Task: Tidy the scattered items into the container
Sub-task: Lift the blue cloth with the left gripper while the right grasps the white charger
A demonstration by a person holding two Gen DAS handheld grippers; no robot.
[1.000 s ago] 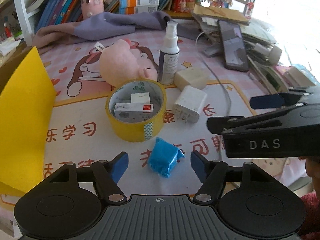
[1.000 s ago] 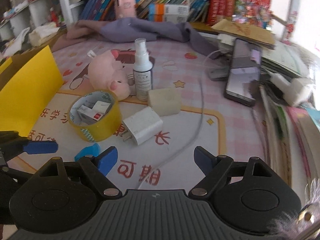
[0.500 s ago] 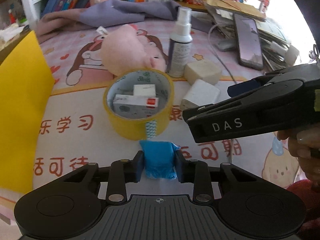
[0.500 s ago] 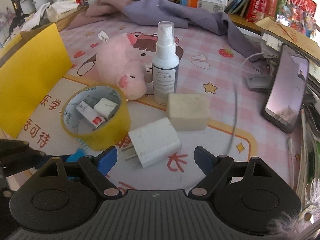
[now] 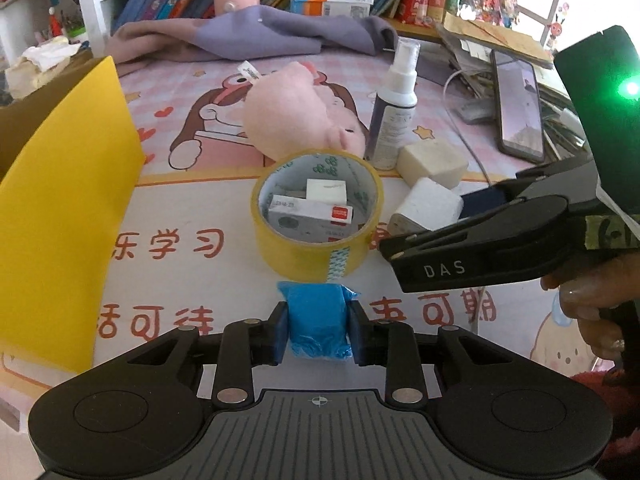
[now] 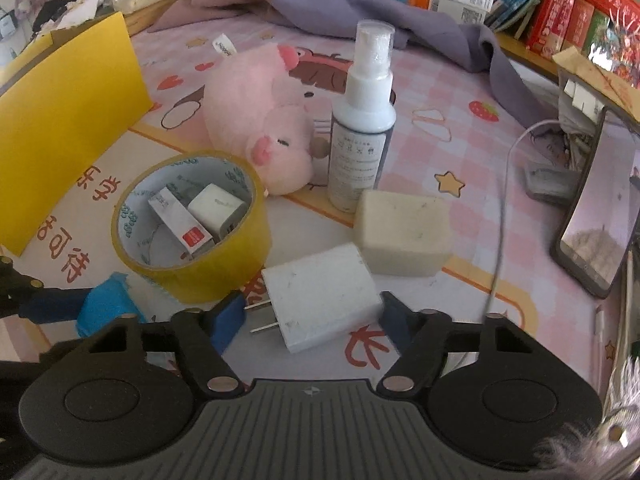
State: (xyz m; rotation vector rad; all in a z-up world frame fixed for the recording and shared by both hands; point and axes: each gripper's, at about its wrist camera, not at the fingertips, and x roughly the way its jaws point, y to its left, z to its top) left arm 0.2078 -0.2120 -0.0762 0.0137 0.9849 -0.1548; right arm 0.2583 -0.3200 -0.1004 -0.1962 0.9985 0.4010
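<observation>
My left gripper (image 5: 317, 328) is shut on a blue wrapped packet (image 5: 316, 320), just in front of a yellow tape roll (image 5: 316, 216) that holds a small white-and-red box (image 5: 310, 216) and a white cube. My right gripper (image 6: 312, 314) is open, with a finger on each side of a white plug charger (image 6: 320, 300) lying on the mat; the fingers do not press it. The tape roll (image 6: 192, 232) and the blue packet (image 6: 106, 304) also show in the right wrist view. A yellow container wall (image 5: 52, 208) stands at the left.
A pink plush pig (image 6: 260, 120), a spray bottle (image 6: 362, 132) and a cream block (image 6: 402, 236) stand behind the charger. A phone (image 6: 596, 216) and a white cable (image 6: 500, 216) lie at the right. A purple cloth (image 5: 248, 32) and books are at the back.
My left gripper closed on the blue packet. My right gripper moved forward and down until its open fingers flank the white charger.
</observation>
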